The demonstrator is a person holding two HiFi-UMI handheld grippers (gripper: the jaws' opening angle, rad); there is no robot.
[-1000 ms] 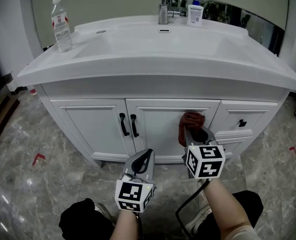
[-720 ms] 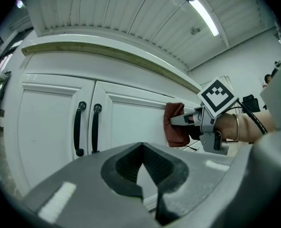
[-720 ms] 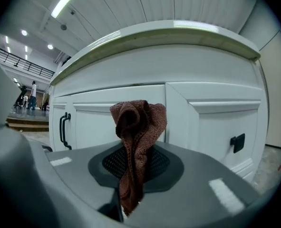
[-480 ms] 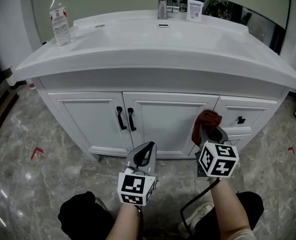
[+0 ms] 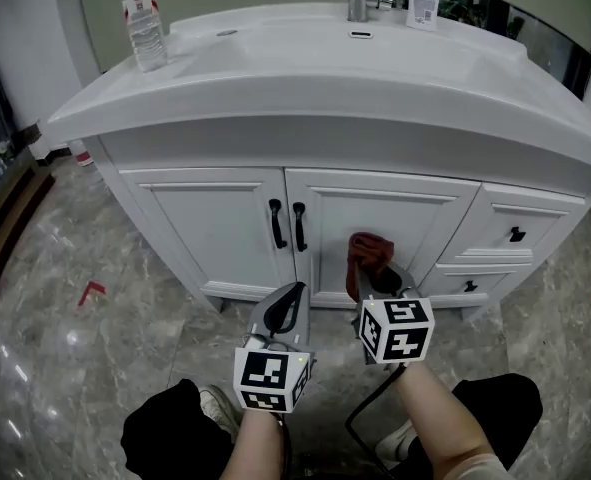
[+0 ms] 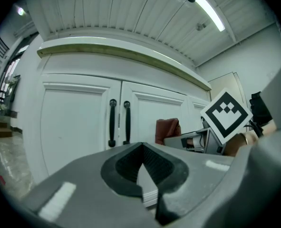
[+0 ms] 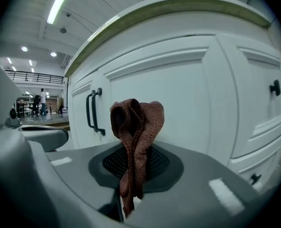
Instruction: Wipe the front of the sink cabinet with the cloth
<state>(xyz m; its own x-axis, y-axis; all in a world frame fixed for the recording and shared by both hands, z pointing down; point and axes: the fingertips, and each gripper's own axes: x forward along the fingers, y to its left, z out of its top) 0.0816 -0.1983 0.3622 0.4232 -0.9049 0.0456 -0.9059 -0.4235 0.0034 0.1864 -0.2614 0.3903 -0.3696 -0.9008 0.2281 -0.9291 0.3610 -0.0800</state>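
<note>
1. Bunched red-brown cloth (image 7: 135, 122), standing up past the jaw tips and apparently pressed against the sink cabinet (image 5: 215, 233), low on the door panel (image 5: 390, 230) just right of the paired black handles (image 5: 286, 225). Held wad-first, probably to keep hard jaws off the paint.
2. Clenched on the cloth's lower folds: the right tool (image 7: 130, 175), with a short tail hanging below.
3. Closed on nothing: the left tool (image 6: 142, 167), parked low and clear of the doors, likely just out of the way.

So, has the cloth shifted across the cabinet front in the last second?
Yes. The cloth in the right tongs has moved left, away from the drawers towards the black door handles.
</note>
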